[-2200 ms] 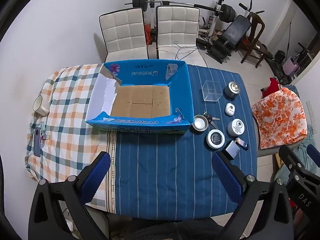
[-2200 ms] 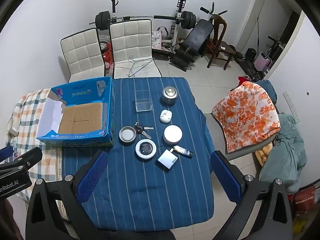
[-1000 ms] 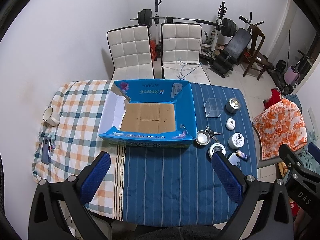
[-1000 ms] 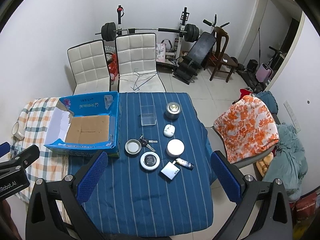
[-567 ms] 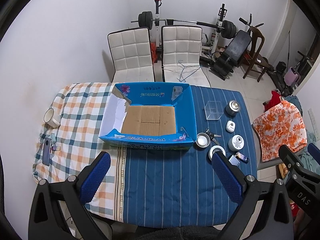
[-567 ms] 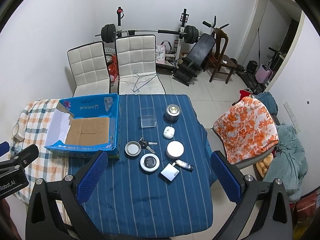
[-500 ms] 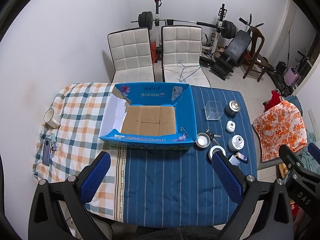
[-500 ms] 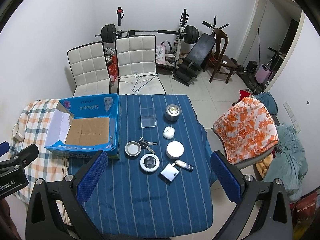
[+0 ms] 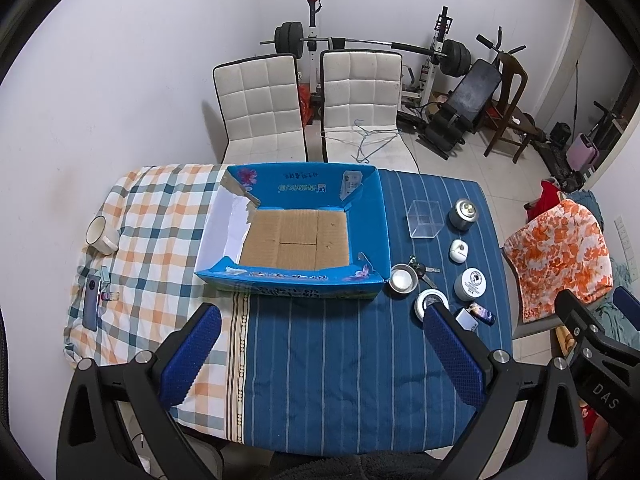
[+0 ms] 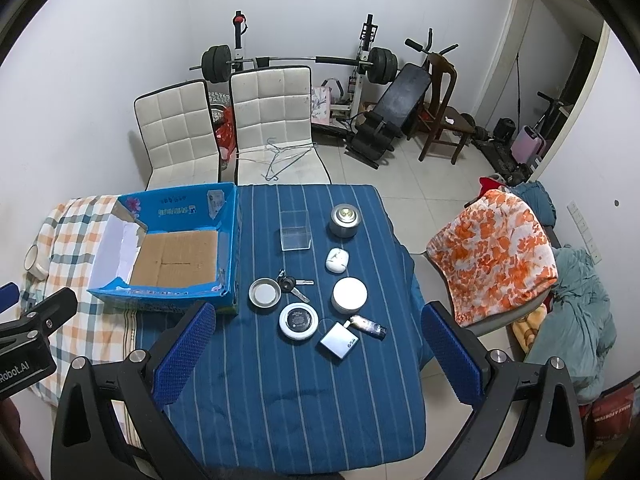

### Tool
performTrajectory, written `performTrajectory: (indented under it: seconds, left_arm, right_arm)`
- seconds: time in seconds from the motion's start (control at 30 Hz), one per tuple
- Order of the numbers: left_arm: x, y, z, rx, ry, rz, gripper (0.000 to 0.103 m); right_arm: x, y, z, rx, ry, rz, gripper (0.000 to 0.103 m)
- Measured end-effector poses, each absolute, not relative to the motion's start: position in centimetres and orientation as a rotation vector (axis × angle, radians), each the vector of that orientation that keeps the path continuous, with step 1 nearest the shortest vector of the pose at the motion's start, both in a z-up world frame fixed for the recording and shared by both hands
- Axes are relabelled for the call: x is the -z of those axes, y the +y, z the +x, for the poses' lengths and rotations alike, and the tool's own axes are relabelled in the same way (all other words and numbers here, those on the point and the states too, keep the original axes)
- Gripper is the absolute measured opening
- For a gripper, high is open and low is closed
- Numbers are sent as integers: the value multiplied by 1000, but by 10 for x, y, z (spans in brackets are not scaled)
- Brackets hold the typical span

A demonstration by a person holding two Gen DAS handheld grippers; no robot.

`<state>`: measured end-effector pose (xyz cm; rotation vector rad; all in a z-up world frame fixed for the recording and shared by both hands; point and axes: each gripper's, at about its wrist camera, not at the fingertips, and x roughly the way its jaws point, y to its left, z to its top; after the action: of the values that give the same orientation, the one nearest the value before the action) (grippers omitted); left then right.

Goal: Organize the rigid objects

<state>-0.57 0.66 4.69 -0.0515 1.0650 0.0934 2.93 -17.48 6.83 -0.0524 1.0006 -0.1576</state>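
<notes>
An open blue cardboard box (image 9: pixel 368 220) (image 10: pixel 230 236) with a bare brown bottom sits on the table. Right of it lie small objects: a clear plastic cube (image 10: pixel 295 230), a metal can (image 10: pixel 345 219), a white case (image 10: pixel 337 260), keys (image 10: pixel 294 282), a metal dish (image 10: pixel 264 294), a white jar (image 10: pixel 349 294), a round black-and-white tin (image 10: pixel 299 321), a silver box (image 10: pixel 338 339) and a lighter (image 10: pixel 367 325). My left gripper (image 9: pixel 320 356) and my right gripper (image 10: pixel 316 354) are both open and empty, high above the table's near edge.
A blue striped cloth (image 10: pixel 300 400) and a checked cloth (image 9: pixel 160 216) cover the table. A mug (image 9: pixel 100 234) and a phone (image 9: pixel 92 302) lie at the left edge. Two white chairs (image 9: pixel 308 100) stand behind, and a chair with an orange cloth (image 10: pixel 496 252) is at the right.
Both grippers have risen and pulled back, so the table looks smaller and farther. In the last half second nothing has moved.
</notes>
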Motion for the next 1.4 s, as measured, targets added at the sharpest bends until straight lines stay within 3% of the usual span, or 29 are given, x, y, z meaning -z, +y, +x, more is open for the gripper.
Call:
performTrajectory:
  seconds: [0.93, 1.13, 1.4]
  left_arm:
    - [-35, -14, 1, -80, 1082, -48, 103]
    - [-21, -22, 46, -49, 1080, -46, 103]
    - [41, -69, 167, 60, 1192, -135, 103]
  right_arm:
    - [-35, -197, 45, 163, 1060, -5, 103]
    - [9, -233, 101, 207, 1115, 38, 103]
    - [121, -319, 238, 253, 1249, 182, 103]
